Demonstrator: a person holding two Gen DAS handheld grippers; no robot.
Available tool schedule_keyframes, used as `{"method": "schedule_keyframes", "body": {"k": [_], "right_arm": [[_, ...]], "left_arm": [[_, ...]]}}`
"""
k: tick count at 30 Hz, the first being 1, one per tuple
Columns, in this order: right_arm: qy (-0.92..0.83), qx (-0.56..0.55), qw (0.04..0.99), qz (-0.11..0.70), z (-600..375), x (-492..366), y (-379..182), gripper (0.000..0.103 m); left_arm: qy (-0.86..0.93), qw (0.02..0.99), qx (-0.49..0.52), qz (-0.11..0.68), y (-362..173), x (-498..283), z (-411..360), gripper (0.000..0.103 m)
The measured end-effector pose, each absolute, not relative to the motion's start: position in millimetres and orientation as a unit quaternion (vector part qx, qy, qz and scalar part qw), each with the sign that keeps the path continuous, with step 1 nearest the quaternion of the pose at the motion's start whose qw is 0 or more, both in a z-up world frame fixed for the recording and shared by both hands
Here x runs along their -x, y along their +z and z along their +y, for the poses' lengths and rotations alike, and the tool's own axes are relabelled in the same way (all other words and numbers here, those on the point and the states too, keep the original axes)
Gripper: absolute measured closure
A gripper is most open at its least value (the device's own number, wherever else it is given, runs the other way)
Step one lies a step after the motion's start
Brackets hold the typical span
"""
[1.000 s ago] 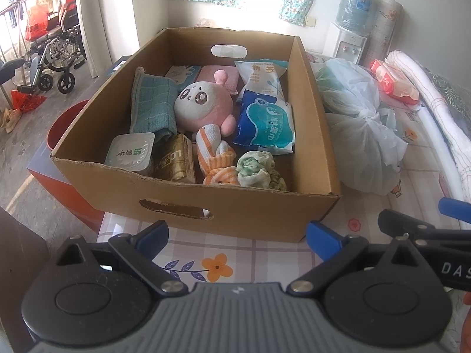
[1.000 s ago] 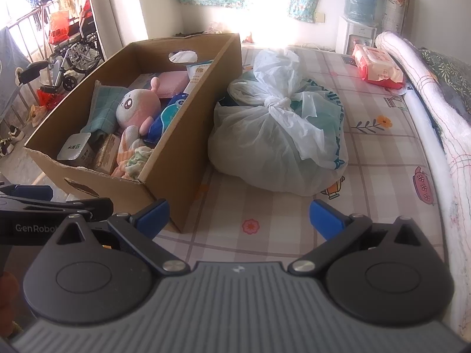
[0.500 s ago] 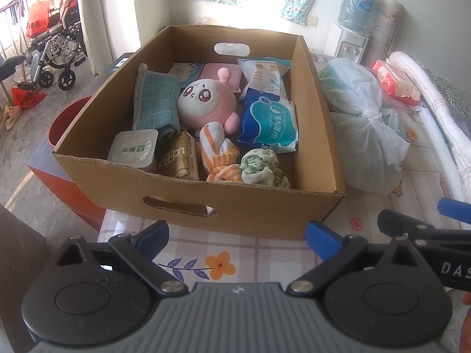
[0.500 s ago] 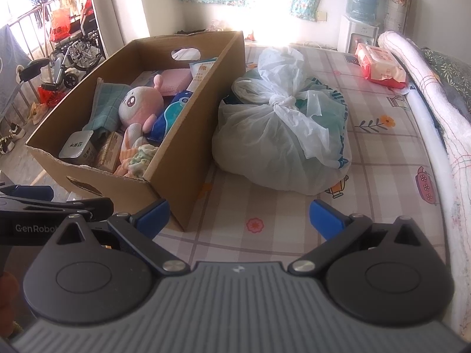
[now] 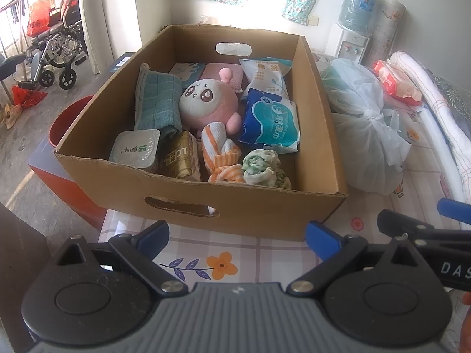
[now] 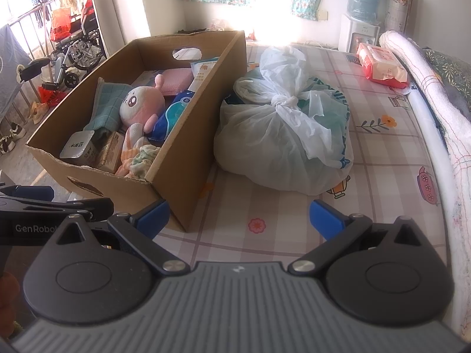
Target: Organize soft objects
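Note:
A cardboard box [image 5: 244, 203] stands on the patterned bed sheet and shows in the right wrist view too [image 6: 188, 173]. In it lie a pink plush toy [image 5: 207, 104], a teal towel [image 5: 157, 103], an orange striped cloth [image 5: 222, 156], a green-white crumpled cloth [image 5: 262, 167], blue and white tissue packs [image 5: 270, 120], a gold carton [image 5: 179, 157] and a sealed tub [image 5: 135, 148]. My left gripper [image 5: 237, 235] is open and empty in front of the box's near wall. My right gripper [image 6: 238, 219] is open and empty beside the box's near right corner.
A tied white plastic bag [image 6: 282, 144] lies right of the box. A red wipes pack [image 6: 382, 64] and a rolled quilt [image 6: 424, 82] lie at the far right. A red bin [image 5: 66, 120], a wheelchair [image 5: 56, 56] and floor are left of the bed.
Both grippers have drifted slightly so the box sits a little farther right and higher in view. Both stay open and empty.

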State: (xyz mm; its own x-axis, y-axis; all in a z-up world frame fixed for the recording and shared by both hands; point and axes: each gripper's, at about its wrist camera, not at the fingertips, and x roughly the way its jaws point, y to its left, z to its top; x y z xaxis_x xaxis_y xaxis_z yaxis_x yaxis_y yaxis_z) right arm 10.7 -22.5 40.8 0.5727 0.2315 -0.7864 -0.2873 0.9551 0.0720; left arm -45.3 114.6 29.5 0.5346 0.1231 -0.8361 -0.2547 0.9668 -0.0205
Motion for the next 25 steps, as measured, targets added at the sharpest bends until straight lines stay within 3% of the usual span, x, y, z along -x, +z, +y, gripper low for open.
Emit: {"method": "schedule_keyframes", "body": {"k": [25], "right_arm": [[0.151, 0.035, 0.884, 0.441, -16.4, -12.7, 40.1, 0.001]], "left_arm": [[0.113, 0.872, 0.072, 0.471, 29.3, 46.1, 118.2, 0.003]]}}
